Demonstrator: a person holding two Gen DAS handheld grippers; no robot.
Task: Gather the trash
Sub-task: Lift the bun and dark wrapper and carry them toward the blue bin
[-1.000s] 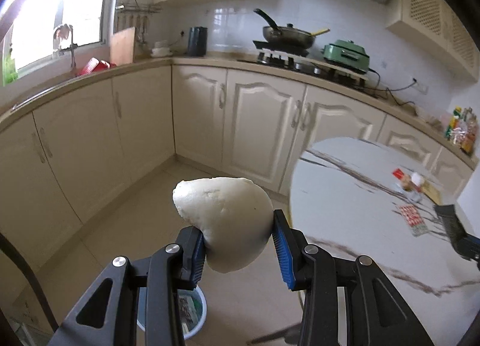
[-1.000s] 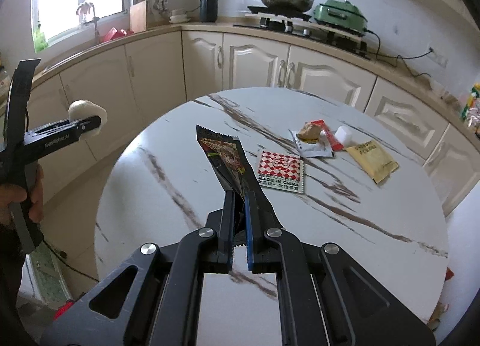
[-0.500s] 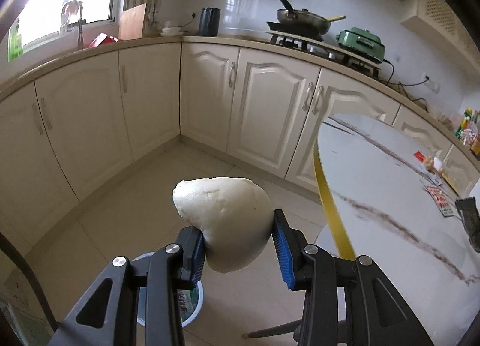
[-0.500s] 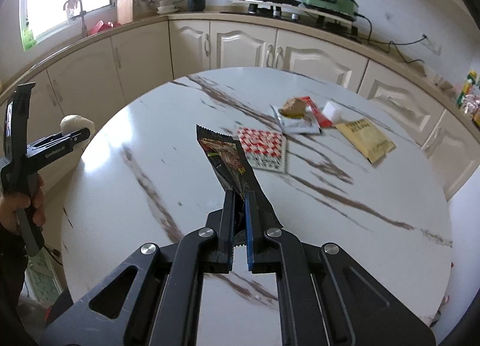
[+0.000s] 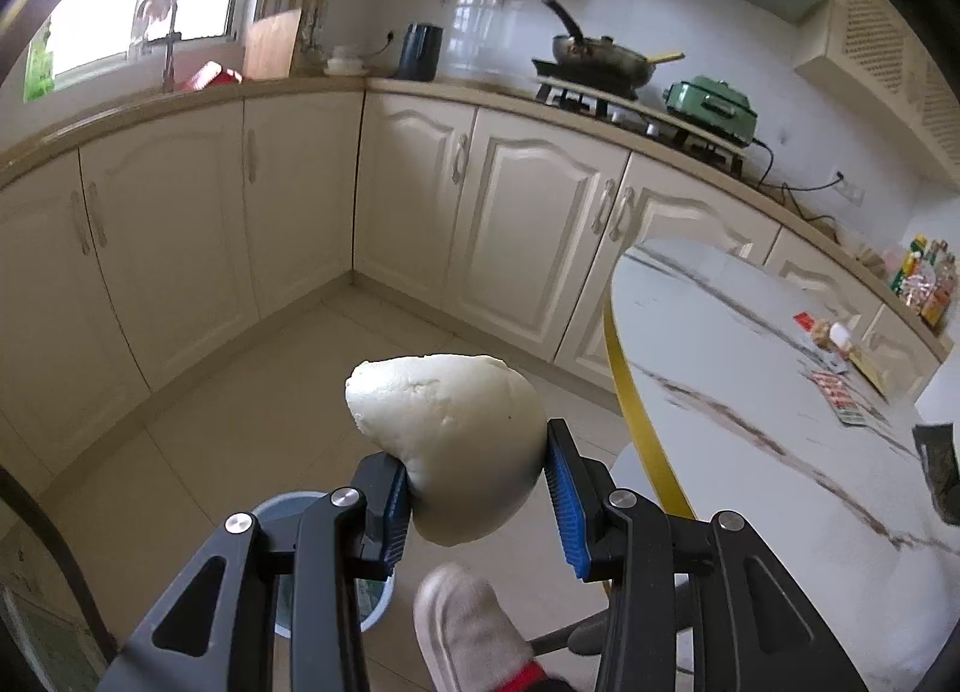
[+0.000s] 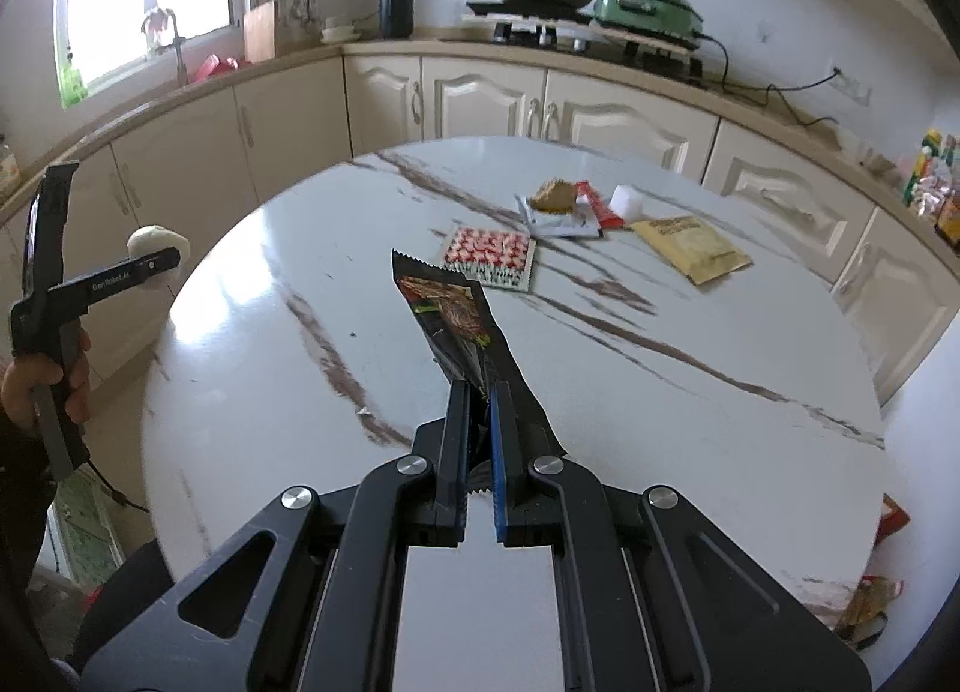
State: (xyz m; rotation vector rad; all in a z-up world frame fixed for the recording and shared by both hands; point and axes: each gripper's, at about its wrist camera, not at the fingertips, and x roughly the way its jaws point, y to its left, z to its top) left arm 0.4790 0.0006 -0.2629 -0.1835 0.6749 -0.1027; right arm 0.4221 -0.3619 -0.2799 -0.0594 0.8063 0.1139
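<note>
Swinging back from a half-second ago, the left wrist view shows more of the marble surface (image 5: 720, 344) on the right again, while the pale bin (image 5: 372, 602) on the floor sits further under the left gripper (image 5: 480, 488) than it did. That gripper is clamped on a white steamed bun (image 5: 447, 440), its blue pads pressed into both sides and the jaws held fairly wide by the bun's bulk. The bin lies low behind the gripper's left linkage, mostly hidden, with something greenish inside. A socked foot (image 5: 468, 632) shows just below the bun. My reading is that the bun is nearly over the bin and ready to be dropped.

From the right wrist view, the right gripper (image 6: 477, 452) is closed almost completely on the lower end of a black snack wrapper (image 6: 453, 320), which stands up and tilts away over the surface (image 6: 270, 392). Still lying on the surface beyond it are a red-and-white checked packet (image 6: 489, 257), a white sachet with a brownish scrap (image 6: 555, 206), a red sachet (image 6: 597, 206), a small white block (image 6: 627, 200) and a yellow packet (image 6: 690, 248). More wrapper scraps (image 6: 870, 608) show at the right edge. Judging by this, two pieces are in hand but not binned, and most of the litter is left.
</note>
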